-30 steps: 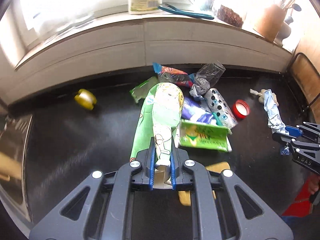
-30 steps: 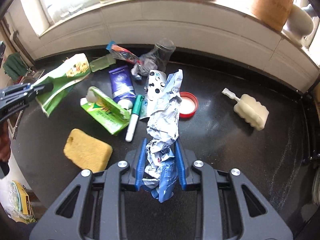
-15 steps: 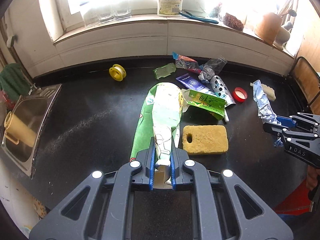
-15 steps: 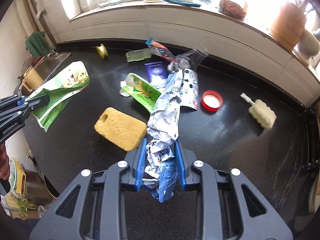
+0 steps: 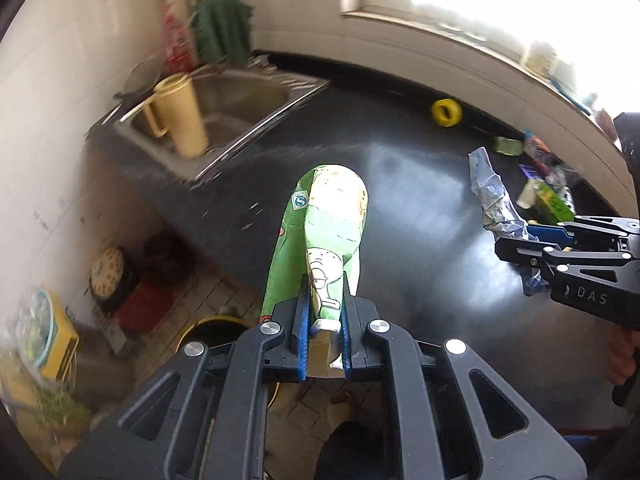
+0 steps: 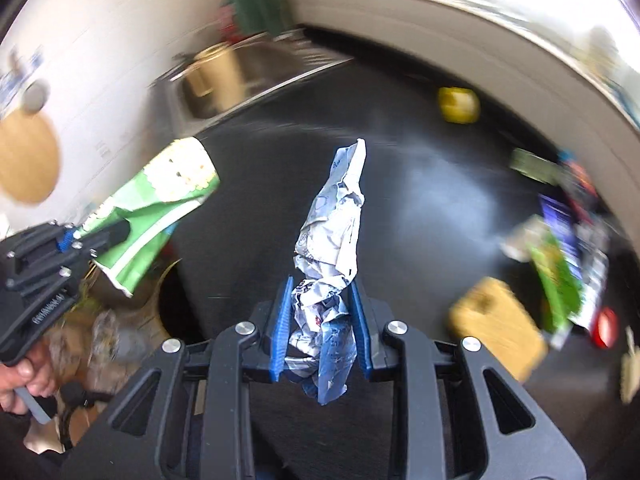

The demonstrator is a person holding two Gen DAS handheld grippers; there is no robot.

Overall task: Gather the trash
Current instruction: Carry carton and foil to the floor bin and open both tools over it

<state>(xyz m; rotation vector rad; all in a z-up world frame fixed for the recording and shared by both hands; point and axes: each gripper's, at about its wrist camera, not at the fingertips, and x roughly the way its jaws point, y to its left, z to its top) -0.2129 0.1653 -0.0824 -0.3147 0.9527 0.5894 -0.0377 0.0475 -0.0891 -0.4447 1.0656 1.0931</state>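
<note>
My left gripper [image 5: 324, 316] is shut on a green snack bag [image 5: 328, 232] and holds it in the air over the counter's left front edge. It also shows at the left of the right wrist view [image 6: 92, 236], with the bag [image 6: 160, 204] sticking up. My right gripper [image 6: 320, 320] is shut on a crumpled silver-blue wrapper [image 6: 332, 232], held above the black counter [image 6: 420, 208]. It also shows in the left wrist view [image 5: 532, 240] with the wrapper [image 5: 494, 196]. A yellow-rimmed bin [image 5: 208, 330] is partly seen on the floor below my left gripper.
A steel sink [image 5: 224, 120] with a beige jug [image 5: 180, 116] lies at the counter's left. A yellow tape roll [image 5: 446, 112], a yellow sponge [image 6: 496, 328], a red lid [image 6: 606, 322] and more wrappers [image 6: 560, 264] lie on the counter to the right.
Both grippers have swung left with their loads, away from the pile of trash. The sink, the counter's left edge and the floor have come into view.
</note>
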